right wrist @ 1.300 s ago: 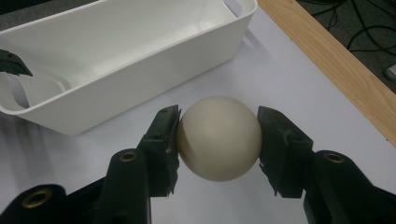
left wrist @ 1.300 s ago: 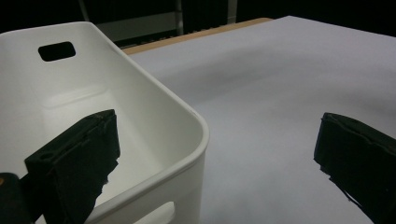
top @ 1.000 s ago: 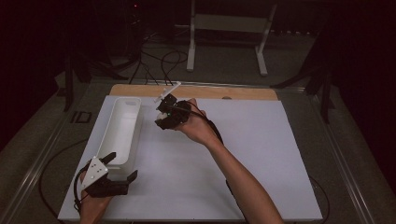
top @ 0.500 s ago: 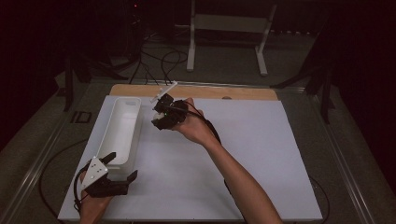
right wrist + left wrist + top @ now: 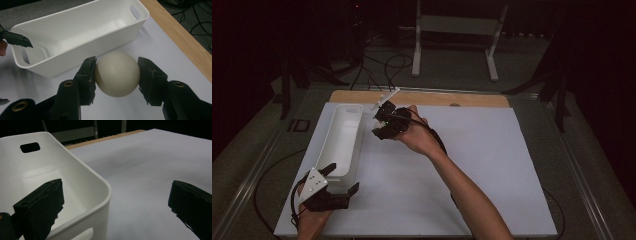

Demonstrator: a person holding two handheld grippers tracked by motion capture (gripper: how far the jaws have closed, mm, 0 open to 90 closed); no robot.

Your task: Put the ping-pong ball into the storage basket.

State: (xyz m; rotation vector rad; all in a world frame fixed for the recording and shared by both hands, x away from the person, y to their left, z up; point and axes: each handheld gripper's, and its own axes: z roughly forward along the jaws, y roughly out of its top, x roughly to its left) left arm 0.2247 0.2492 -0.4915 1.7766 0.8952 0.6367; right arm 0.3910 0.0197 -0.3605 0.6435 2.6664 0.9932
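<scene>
- Ball (image 5: 117, 74): a smooth, cream-white sphere in the lower middle of the right gripper view, lifted off the white table sheet (image 5: 155, 47). It sits just beside the long wall of the white bin, outside it. In the high view the gripper body hides it.
- Right gripper (image 5: 117, 72): clamped on the ball, one black pad on each side at the widest part. Gripping across the middle probably keeps a round, slippery object from squirting out. In the high view the right gripper (image 5: 388, 123) lies left of centre, just right of the bin's far end, a placement that suggests the ball is bound for the bin.
- Bin (image 5: 343, 137): a long, white, empty plastic container at the left of the high view, lying lengthwise up the frame. A slot handle (image 5: 30, 147) is cut into its far end wall, upper left of the left gripper view.
- Left gripper (image 5: 334, 177): jaws spread wide and holding nothing, at the lower left of the high view. One jaw sits over the bin's near end and the other outside it, so the near corner stands between them without contact; this may be readiness to steady the bin.
- Wooden edge (image 5: 422, 97): a strip of bare board beyond the sheet's far side.
- Writing: no brand, label or lettering can be read on any object.
</scene>
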